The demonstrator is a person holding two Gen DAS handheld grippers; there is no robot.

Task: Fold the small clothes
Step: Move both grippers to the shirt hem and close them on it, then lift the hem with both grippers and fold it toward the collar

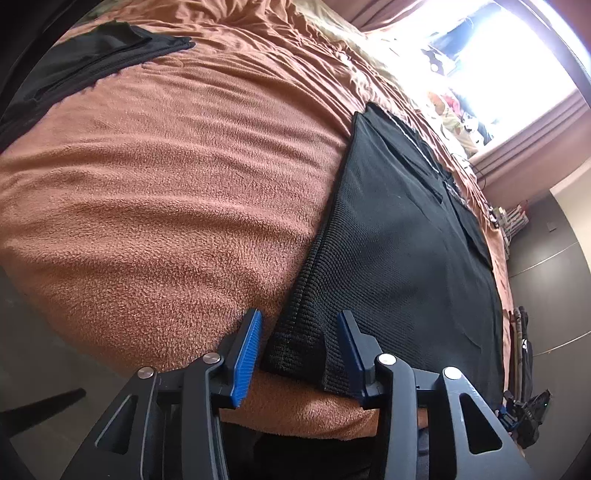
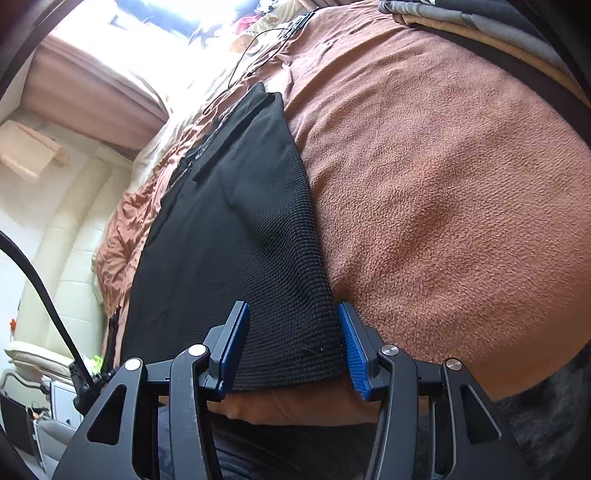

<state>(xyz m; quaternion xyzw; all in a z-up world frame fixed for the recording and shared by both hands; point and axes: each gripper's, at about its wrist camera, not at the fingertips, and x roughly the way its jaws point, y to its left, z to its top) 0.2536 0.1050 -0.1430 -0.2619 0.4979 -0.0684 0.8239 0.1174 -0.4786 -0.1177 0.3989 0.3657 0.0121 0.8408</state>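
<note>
A black garment (image 1: 399,236) with a ribbed waistband lies flat on a brown fleece blanket (image 1: 166,184) over a bed. My left gripper (image 1: 299,354) is open, its blue-padded fingers on either side of the garment's near left corner at the bed edge. The same garment shows in the right wrist view (image 2: 229,236). My right gripper (image 2: 293,347) is open, its fingers straddling the garment's near right corner, the ribbed band between them. Neither gripper is closed on the cloth.
Another black garment (image 1: 85,62) lies at the blanket's far left. A bright window with brown curtains (image 1: 524,140) is beyond the bed. Grey and tan bedding (image 2: 480,26) lies at the far right. Dark floor (image 1: 546,266) is beside the bed.
</note>
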